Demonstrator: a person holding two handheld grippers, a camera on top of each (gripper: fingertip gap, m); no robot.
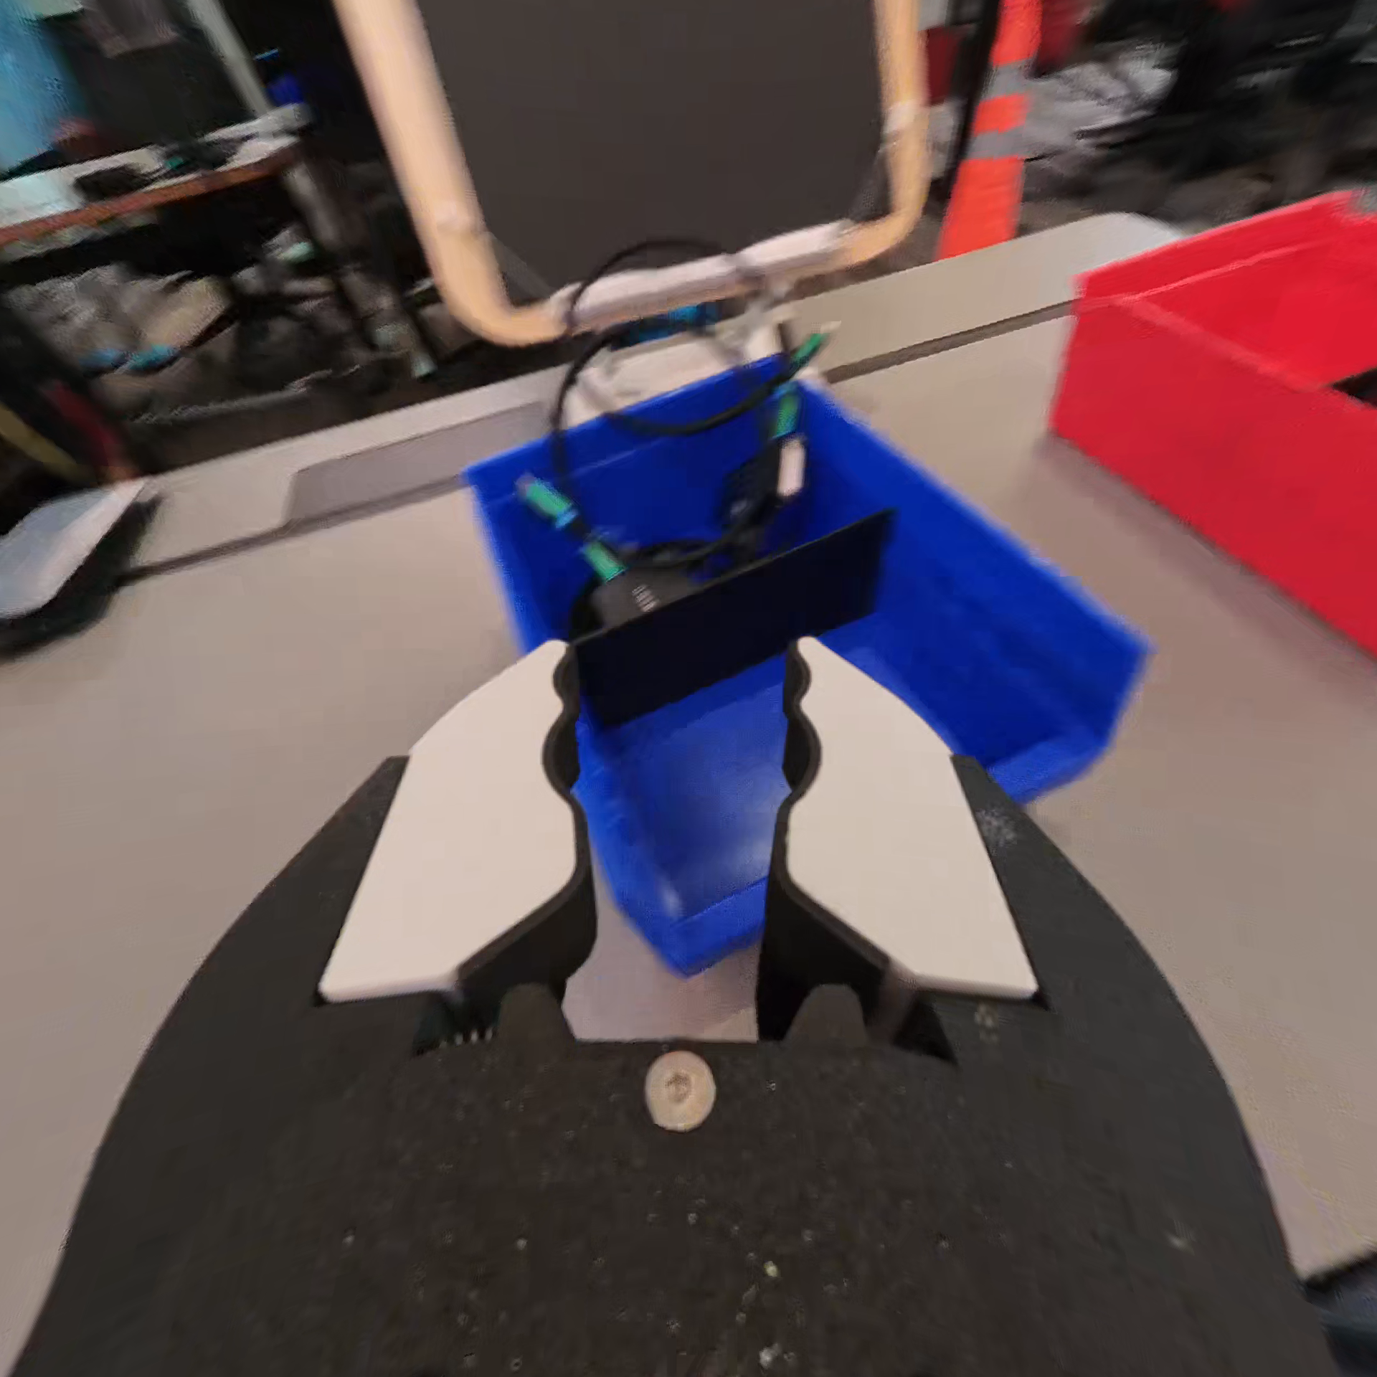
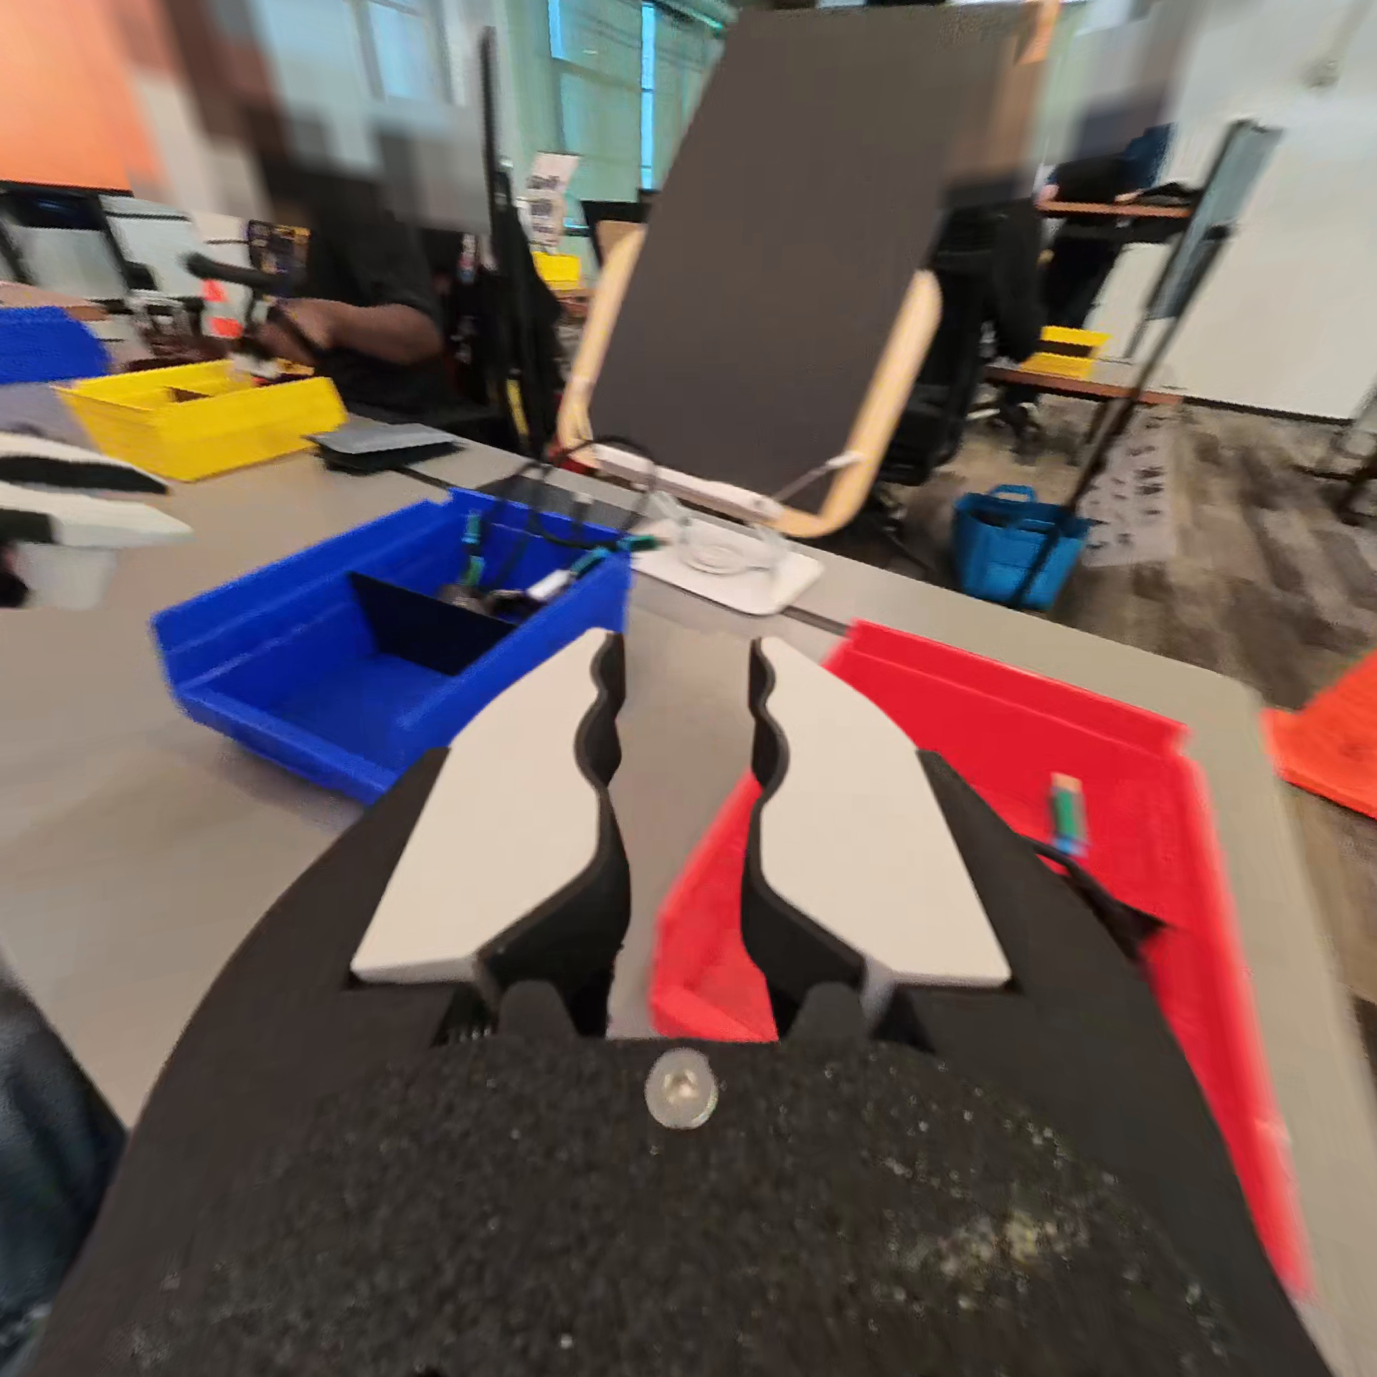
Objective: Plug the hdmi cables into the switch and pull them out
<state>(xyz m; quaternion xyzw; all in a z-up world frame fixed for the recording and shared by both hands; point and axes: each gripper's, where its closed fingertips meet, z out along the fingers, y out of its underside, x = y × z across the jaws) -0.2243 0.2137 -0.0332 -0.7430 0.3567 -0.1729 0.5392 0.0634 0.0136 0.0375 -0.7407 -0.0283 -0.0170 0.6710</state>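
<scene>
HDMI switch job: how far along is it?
Done: nothing clearly. The switch lies in the far compartment of the blue bin with the cables; blur hides whether any is plugged in. One loose cable lies in the red bin.
In hand: nothing. The left tool and right tool are both open and empty.
Left: plugging in and pulling out.

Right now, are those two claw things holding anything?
Left gripper: open, holding nothing, above the blue bin.
Right gripper: open, holding nothing.
</scene>
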